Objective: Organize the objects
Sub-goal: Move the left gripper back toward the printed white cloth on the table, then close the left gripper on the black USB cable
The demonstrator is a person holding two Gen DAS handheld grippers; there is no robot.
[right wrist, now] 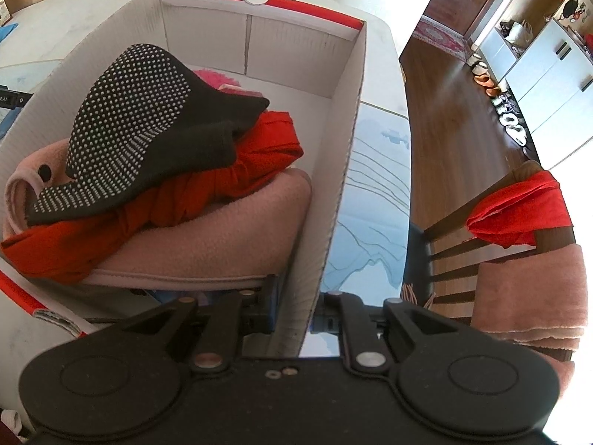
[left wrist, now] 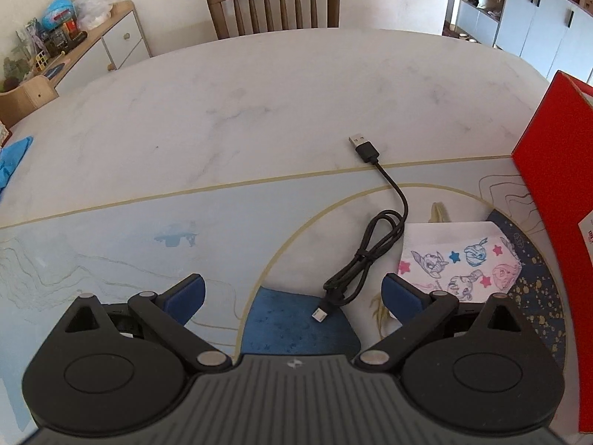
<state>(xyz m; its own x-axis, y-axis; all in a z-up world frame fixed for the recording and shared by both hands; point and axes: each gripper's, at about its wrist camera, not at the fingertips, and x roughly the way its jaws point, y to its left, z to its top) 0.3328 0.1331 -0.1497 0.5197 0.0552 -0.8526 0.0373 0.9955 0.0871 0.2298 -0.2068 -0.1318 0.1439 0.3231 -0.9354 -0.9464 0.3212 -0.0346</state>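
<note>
A black USB cable [left wrist: 374,244] lies loosely coiled on the printed mat, its small plug [left wrist: 320,313] resting between the blue pads of my left gripper [left wrist: 292,289], which stands wide open just above it without touching. To the right lies a white child's face mask [left wrist: 463,259] with cartoon prints, and beyond it stands the red cardboard box [left wrist: 556,185]. My right gripper [right wrist: 296,315] is shut on the box's near side wall [right wrist: 344,148], one finger inside and one outside. A black studded cloth [right wrist: 148,122], a red cloth [right wrist: 222,178] and a pink fleece [right wrist: 207,244] fill the box.
A pale blue printed mat [left wrist: 111,241] covers the near part of the marble table [left wrist: 222,104]. A blue cloth [left wrist: 15,159] sits at the left edge. One wooden chair [left wrist: 274,3] stands at the far side, another [right wrist: 519,207], draped in red and pink cloth, beside the box.
</note>
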